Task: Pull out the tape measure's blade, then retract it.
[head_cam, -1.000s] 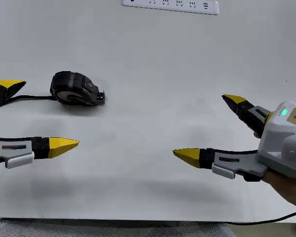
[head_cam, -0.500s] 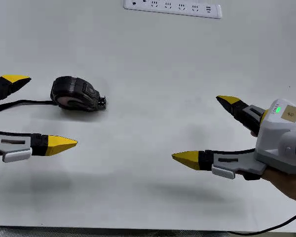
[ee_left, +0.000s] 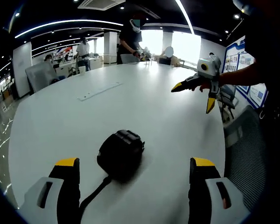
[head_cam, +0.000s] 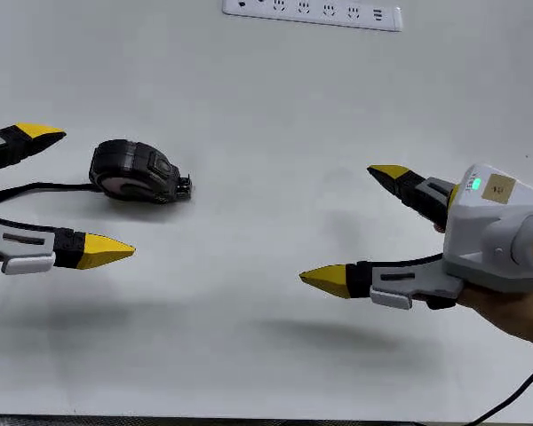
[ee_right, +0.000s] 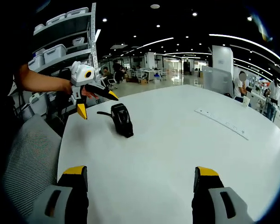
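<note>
White power strip (head_cam: 311,12) on white table (head_cam: 275,115)

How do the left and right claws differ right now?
The left claw is close to the tape measure; the right claw is far from it. The left claw faces its cord end; the right claw faces its blade tip. Both are open and empty.

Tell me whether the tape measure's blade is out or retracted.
Retracted. The tape measure lies on the table with just its end hook at the case mouth; no blade extends from it.
</note>
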`<state>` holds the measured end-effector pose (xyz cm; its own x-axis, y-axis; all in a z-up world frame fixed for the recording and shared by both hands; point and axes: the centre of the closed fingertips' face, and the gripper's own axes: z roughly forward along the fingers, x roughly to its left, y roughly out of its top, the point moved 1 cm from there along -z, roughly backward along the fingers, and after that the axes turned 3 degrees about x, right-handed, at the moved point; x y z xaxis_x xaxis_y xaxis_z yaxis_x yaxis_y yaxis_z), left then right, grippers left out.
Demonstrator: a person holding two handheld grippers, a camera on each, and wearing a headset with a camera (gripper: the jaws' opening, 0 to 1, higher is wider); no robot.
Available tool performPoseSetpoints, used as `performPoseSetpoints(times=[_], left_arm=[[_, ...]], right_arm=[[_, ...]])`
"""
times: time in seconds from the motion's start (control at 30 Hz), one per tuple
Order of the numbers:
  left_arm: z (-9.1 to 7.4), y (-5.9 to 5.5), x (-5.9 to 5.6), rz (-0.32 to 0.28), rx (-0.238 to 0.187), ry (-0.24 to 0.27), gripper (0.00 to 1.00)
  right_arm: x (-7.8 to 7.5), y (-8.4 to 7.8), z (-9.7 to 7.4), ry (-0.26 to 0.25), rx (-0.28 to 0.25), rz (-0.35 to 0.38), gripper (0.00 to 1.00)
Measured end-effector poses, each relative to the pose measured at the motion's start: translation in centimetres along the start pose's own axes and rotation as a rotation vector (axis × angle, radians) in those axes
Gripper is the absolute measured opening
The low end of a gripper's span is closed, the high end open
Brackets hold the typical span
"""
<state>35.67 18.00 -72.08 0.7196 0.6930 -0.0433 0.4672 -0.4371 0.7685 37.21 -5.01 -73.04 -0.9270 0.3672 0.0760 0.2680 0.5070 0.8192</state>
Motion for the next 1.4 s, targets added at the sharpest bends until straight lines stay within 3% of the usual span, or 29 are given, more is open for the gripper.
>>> performPoseSetpoints(times=[0.4,0.67,1.07,1.4], left_arm=[[0.8,0.1,1.2,0.07,0.049,-0.055,0.85],[1.4,0.5,0.9,0.118,0.089,-0.09,0.77],[2.0,0.3,0.6,0.203,0.155,-0.157,0.57],[2.4,-0.3,1.3,0.271,0.21,-0.196,0.43]], right_arm=[[0.0,1.6,2.3,0.068,-0.02,-0.09,0.83],[0.2,2.2,3.8,0.116,-0.022,-0.149,0.76],[0.4,3.1,6.5,0.196,-0.008,-0.225,0.64],[1.0,3.5,9.0,0.267,0.009,-0.298,0.52]])
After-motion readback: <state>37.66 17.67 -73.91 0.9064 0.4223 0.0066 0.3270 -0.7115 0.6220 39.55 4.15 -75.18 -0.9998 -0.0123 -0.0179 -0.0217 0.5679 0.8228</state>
